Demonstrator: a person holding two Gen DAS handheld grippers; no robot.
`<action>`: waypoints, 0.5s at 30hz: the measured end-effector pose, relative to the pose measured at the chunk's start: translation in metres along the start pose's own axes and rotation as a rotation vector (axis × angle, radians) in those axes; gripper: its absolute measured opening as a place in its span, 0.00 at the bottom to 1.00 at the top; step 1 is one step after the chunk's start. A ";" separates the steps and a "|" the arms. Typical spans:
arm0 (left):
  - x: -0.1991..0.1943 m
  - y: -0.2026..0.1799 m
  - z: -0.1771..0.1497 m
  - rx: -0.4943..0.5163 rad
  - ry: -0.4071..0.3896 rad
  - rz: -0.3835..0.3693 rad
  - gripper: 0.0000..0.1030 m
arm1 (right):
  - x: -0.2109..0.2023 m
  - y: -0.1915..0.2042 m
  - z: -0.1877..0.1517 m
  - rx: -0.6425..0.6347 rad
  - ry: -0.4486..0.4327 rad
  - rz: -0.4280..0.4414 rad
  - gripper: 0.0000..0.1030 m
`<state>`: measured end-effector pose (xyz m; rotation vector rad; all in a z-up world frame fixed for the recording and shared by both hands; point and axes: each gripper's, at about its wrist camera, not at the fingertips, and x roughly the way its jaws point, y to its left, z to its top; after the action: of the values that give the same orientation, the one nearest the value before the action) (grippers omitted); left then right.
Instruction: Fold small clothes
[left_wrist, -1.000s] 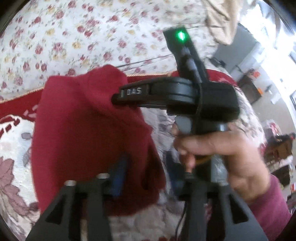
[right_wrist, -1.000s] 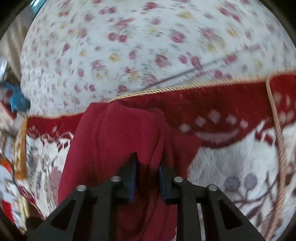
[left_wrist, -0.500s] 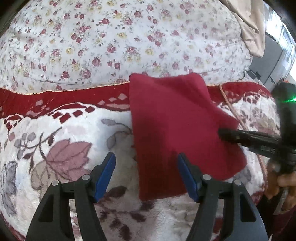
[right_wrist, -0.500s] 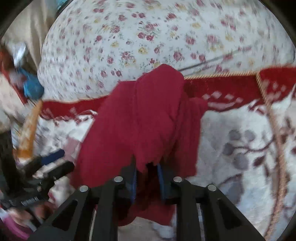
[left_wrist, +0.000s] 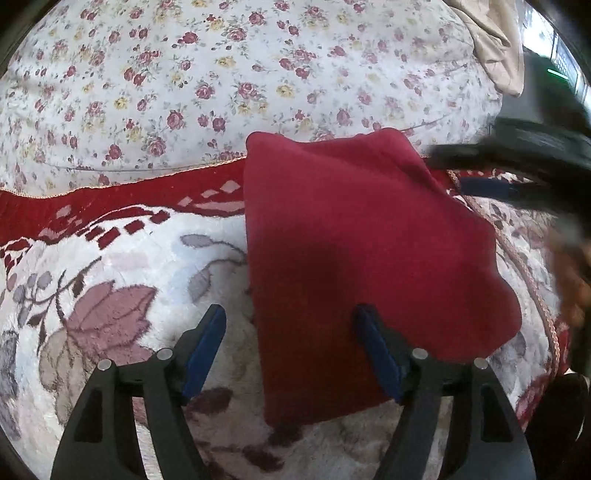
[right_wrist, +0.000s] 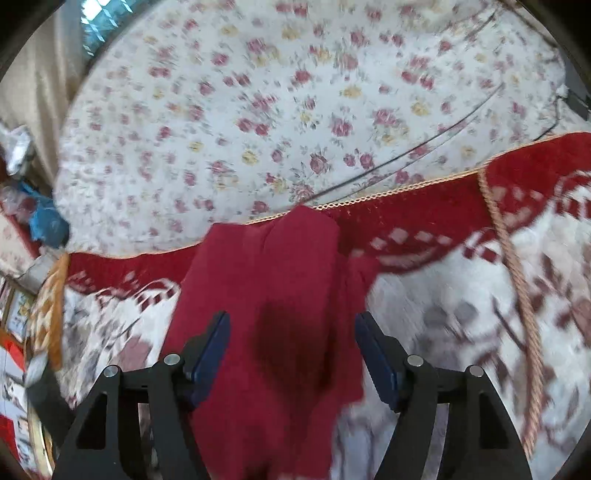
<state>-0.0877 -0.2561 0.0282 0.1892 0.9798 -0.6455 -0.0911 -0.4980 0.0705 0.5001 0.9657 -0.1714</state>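
A small dark red garment (left_wrist: 362, 251) lies folded on a red and white patterned blanket (left_wrist: 122, 258). My left gripper (left_wrist: 291, 350) is open and empty, its blue pads straddling the garment's near left edge. My right gripper (right_wrist: 291, 354) is open and empty just above the same garment (right_wrist: 273, 321). The right gripper also shows, blurred, at the right edge of the left wrist view (left_wrist: 517, 173).
A white floral sheet (left_wrist: 240, 81) lies beyond the blanket's gold-corded edge (right_wrist: 369, 199). Beige cloth (left_wrist: 495, 48) hangs at the far right. Blue and mixed clutter (right_wrist: 40, 221) sits at the left of the right wrist view.
The right gripper opened and let go of the red garment, which now lies flat. The left gripper opened earlier and has stayed open, drawing slightly nearer the garment.
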 end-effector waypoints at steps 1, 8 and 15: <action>0.001 0.000 0.000 0.002 -0.001 0.002 0.73 | 0.019 -0.001 0.007 0.009 0.021 -0.008 0.65; 0.007 0.006 0.003 -0.030 0.018 -0.019 0.81 | 0.024 -0.005 0.005 -0.057 -0.032 -0.093 0.12; 0.009 0.004 0.003 -0.029 0.019 -0.011 0.82 | 0.034 -0.021 -0.004 0.014 -0.026 -0.099 0.21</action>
<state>-0.0796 -0.2582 0.0223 0.1649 1.0087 -0.6401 -0.0826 -0.5117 0.0336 0.4620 0.9644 -0.2729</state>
